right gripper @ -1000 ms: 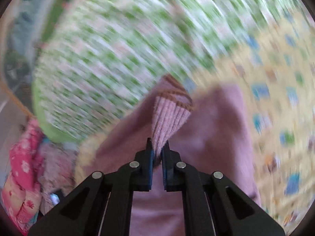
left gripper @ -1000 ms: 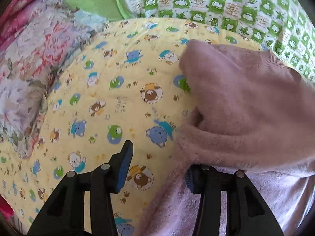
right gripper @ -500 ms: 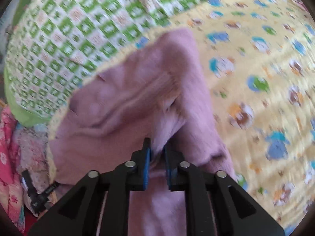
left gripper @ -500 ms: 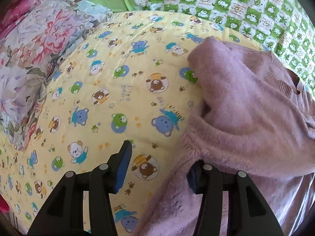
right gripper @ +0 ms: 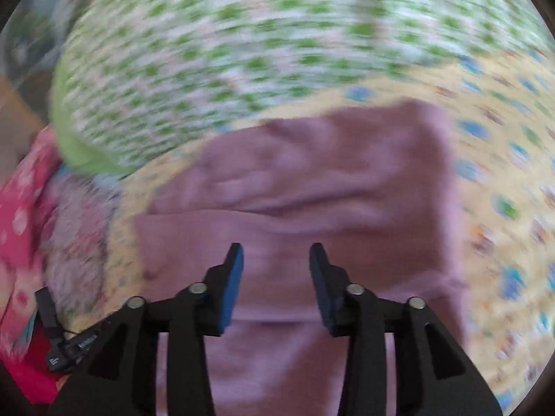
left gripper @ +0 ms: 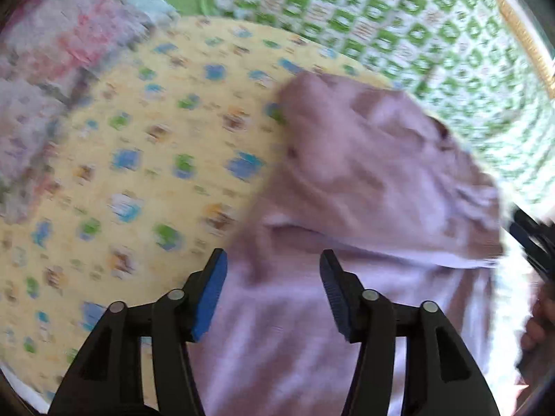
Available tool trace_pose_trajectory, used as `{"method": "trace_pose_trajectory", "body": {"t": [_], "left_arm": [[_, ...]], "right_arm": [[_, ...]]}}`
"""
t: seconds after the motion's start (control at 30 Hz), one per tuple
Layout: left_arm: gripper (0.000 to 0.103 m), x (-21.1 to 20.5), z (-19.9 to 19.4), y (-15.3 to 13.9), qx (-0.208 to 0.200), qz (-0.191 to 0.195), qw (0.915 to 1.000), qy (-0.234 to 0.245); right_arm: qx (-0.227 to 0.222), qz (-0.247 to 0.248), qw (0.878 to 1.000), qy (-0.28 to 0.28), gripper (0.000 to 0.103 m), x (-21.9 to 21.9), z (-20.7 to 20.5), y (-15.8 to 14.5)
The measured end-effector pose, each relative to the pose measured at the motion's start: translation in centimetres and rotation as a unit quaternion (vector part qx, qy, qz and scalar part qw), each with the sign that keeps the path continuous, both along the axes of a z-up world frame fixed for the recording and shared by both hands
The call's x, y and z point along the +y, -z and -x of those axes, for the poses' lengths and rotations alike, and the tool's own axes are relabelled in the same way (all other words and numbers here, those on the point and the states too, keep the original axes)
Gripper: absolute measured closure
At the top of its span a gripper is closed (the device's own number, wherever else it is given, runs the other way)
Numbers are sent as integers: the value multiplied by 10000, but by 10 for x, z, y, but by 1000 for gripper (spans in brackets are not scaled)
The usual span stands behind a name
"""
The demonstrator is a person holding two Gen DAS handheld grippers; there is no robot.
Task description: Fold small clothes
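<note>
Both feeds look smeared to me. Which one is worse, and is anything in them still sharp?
Right wrist view: heaviest blur, the green checked quilt streaked. Left wrist view: milder smear on the yellow sheet and the pink sweater. Only the fingers stay sharp in both.

1. We see the left hand-held gripper (left gripper: 273, 260): black plastic linkage arms, blue ribbed pads, silver pivot screws.
2. We see the right hand-held gripper (right gripper: 276, 254): same build and colours.
</note>
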State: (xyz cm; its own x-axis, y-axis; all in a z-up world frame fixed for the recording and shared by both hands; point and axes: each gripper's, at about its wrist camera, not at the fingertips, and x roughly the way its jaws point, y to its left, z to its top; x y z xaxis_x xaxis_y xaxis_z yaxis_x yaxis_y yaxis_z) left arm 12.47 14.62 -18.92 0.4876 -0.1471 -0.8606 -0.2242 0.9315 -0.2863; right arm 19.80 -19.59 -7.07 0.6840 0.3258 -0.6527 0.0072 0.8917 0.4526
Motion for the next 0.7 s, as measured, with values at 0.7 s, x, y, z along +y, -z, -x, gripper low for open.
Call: {"method": "trace_pose_trajectory", "body": {"t": [0.7], "left_arm": [[43, 48, -47, 62, 383, 2203, 9700, -955]], "right_arm": [[1586, -406, 9535, -2531, 57, 211, -207, 49]]}}
